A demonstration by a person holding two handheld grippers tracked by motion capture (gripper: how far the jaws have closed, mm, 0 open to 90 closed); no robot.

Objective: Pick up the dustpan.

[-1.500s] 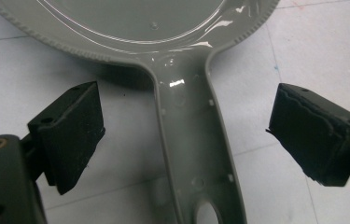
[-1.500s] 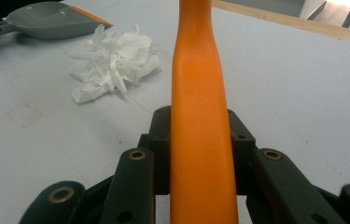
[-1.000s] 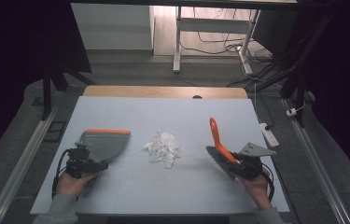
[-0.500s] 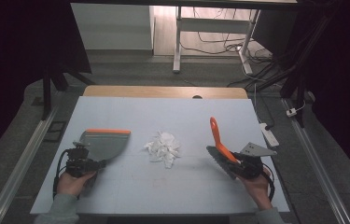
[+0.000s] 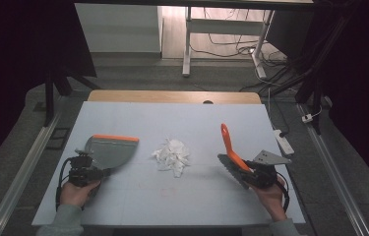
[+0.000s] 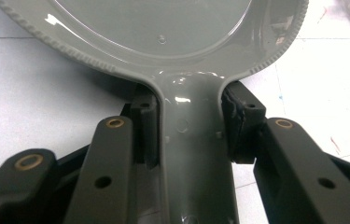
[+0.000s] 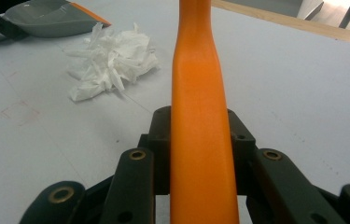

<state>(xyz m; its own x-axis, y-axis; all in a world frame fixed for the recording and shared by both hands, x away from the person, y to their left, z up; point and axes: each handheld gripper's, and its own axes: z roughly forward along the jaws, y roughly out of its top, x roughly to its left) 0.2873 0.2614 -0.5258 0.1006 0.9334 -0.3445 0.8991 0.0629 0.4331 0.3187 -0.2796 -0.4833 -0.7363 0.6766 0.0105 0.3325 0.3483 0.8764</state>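
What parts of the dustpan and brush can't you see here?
- Dustpan: front edge cut off by the top of the left gripper view.
- Brush: bristles below the frame in the right gripper view; tiny in the high view.
- Left gripper: jaws too small and dark in the high view.

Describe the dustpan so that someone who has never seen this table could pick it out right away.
Start at the pale blue table and find the crumpled white tissue near its middle. To the tissue's left lies the dustpan, its handle clamped in the left claw. It is a flat grey scoop with an orange strip along its far edge, unlike the brush with the orange handle opposite.
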